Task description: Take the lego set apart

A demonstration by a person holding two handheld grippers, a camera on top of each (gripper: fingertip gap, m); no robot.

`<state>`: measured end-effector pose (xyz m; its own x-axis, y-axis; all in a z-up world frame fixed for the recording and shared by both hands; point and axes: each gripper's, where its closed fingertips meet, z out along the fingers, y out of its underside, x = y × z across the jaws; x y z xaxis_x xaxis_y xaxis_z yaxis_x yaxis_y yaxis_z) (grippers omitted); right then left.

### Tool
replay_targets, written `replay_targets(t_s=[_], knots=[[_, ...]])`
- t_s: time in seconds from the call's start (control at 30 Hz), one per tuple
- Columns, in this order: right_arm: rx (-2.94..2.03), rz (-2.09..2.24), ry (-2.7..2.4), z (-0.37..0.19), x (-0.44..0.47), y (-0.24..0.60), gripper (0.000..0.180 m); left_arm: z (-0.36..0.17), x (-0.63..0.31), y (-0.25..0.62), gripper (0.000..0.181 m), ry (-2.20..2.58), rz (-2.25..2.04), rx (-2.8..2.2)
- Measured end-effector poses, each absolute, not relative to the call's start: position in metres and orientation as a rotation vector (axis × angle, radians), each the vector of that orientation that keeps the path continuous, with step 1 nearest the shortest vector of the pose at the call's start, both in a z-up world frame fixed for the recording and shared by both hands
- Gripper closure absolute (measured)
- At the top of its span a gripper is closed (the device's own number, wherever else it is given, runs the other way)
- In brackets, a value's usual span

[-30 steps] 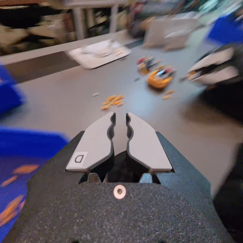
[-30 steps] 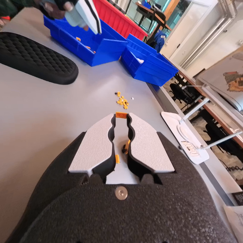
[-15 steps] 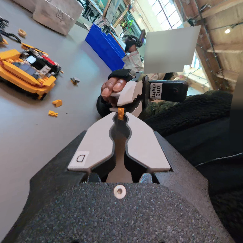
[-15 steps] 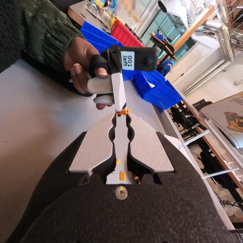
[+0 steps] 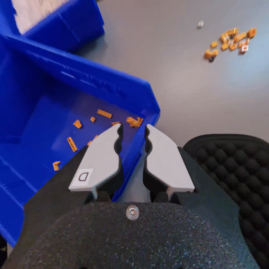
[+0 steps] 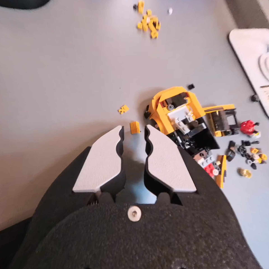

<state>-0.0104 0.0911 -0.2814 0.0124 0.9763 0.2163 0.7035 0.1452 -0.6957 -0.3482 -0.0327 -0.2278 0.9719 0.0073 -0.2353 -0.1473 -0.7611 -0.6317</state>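
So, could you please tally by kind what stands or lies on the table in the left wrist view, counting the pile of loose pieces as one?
blue bins: 2, near and far
black quilted pad: 1
pile of orange pieces: 1
small grey piece, lying apart from the pile: 1
Total: 5

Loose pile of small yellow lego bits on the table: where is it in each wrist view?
Left wrist view: pile of yellow bits sits upper right, on the grey table, right of the blue bin.
Right wrist view: same pile at top centre, above the yellow lego vehicle.
Shared landmark: small pale round piece beside the pile.
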Motion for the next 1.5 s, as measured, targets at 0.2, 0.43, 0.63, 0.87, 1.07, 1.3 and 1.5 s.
replay_targets(t_s=[0.2,0.43,0.63,0.87,1.07,1.3,1.5], knots=[[-1.737,0.51,-1.776,-0.29,-0.011,0.097,0.156,-0.234,-0.338,-0.035,0.137,0.144,0.219,-2.399],[-1.64,0.503,-1.843,-0.285,-0.019,0.086,0.179,-0.189,-0.231,-0.01,0.15,0.39,-0.186,-2.113],[-1.119,0.646,-1.77,-0.226,-0.046,0.033,0.179,-0.196,-0.099,-0.004,0.149,0.544,-0.874,-2.013],[-0.844,0.711,-1.683,-0.185,-0.05,-0.011,0.179,-0.187,-0.038,-0.012,0.159,0.632,-1.204,-1.892],[-0.883,0.704,-1.686,-0.193,-0.046,-0.003,0.175,-0.187,-0.063,-0.008,0.175,0.665,-0.961,-1.92],[-1.44,0.593,-1.739,-0.256,-0.019,0.069,0.154,-0.174,-0.262,-0.007,0.175,0.24,0.022,-2.064],[-1.65,0.51,-1.816,-0.291,-0.019,0.078,0.154,-0.22,-0.346,-0.037,0.136,-0.015,0.238,-2.309]])
